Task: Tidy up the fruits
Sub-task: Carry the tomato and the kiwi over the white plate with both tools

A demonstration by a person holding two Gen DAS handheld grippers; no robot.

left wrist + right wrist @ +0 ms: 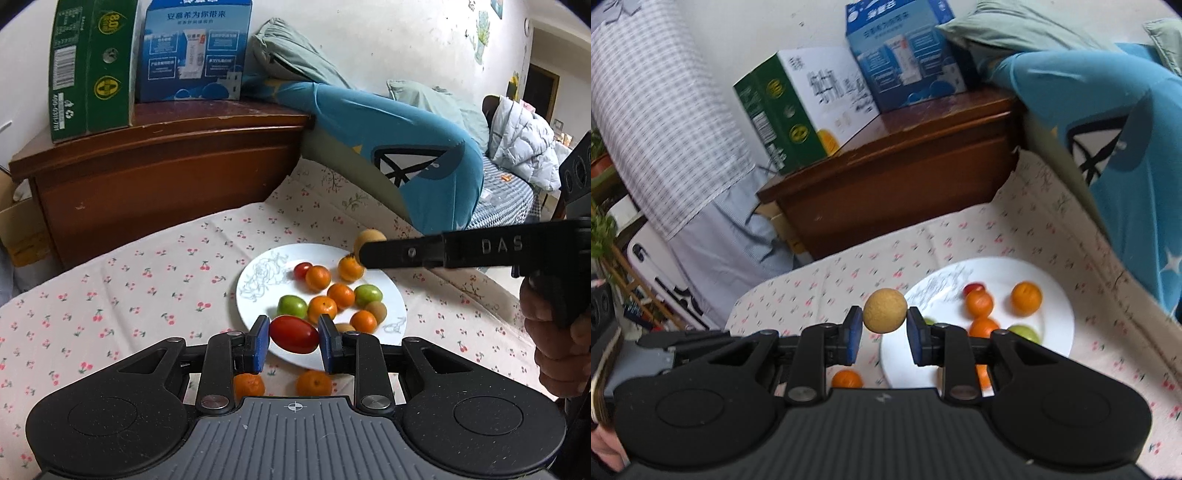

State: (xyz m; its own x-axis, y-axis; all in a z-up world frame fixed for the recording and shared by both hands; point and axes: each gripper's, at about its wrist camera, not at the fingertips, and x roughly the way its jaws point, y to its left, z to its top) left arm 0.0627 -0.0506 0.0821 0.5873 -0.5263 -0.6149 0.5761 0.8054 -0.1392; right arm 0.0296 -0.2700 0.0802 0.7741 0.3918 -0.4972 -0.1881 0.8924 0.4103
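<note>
While both claws are loaded, this is how things lie, from the pads outward:

Left gripper [293, 341]: clenched on a red oval tomato [294, 334], blue pads on its two ends so the long body hangs crosswise between them, over the near edge of the plate

Right gripper [884, 325]: clenched on a tan round fruit [885, 311], pinched at its widest part, likely because a ball slips from any narrower hold; in the left wrist view its finger reaches in from the right over the plate's far rim

Plate [258, 280]: white with a grey line drawing, flat on the cloth, and apparently where the fruit is being gathered

On the plate: several small oranges, two green fruits [291, 306], a small red tomato [302, 270] and brownish fruits, loosely grouped on the right half with the drawn side bare

Off the plate: two oranges [249, 386] on the cloth, just beside the near rim and under the left claw, seemingly not yet sorted

Cloth [147, 280]: cherry print, wrinkled enough to keep round fruit from rolling, I judge

Beyond: a wooden cabinet [155, 173] carrying a green carton and a blue carton
</note>
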